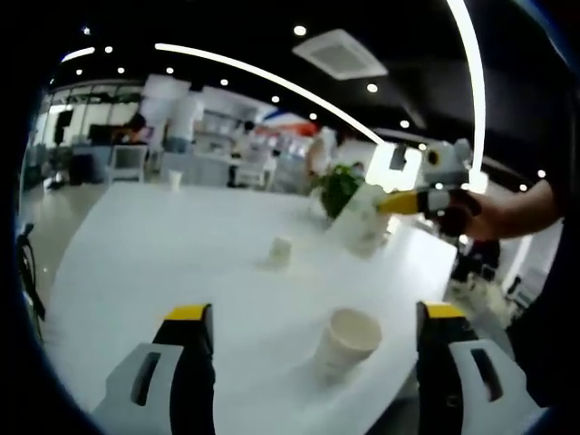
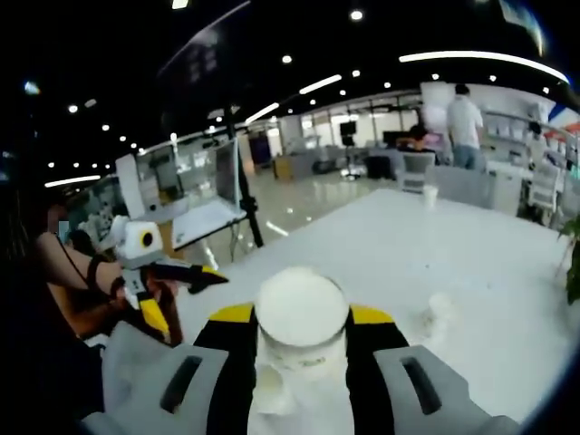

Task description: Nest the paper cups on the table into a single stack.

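While clamped, a paper cup (image 2: 302, 319) fills the right gripper (image 2: 302, 340) (bottom outward).

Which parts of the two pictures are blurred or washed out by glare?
Left gripper view: the right gripper and its cup are motion-blurred, ceiling strips blow out; the near cup is fairly sharp. Right gripper view: the held cup is overexposed, the table glares.
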Tool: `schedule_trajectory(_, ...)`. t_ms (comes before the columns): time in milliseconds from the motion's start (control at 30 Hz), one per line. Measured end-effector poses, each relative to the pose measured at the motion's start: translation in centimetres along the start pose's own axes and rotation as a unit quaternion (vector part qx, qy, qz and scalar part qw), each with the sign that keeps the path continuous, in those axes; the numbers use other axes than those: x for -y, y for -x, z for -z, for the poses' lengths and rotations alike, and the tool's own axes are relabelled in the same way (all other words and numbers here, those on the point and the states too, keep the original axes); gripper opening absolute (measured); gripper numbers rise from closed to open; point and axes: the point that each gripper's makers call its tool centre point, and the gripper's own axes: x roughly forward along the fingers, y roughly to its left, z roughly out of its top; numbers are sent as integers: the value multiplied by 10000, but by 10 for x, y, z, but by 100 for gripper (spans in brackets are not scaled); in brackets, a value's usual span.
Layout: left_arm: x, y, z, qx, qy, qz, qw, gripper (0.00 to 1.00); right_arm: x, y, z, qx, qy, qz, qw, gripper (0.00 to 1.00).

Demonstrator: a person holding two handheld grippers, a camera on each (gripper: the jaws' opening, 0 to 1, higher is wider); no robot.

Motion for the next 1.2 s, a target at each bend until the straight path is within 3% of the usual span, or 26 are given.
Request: schedule_trajectory(1200, 46, -28, -16, 46, 52, 656, 9978, 80, -7, 5, -2, 256, -287, -92, 9992, 34)
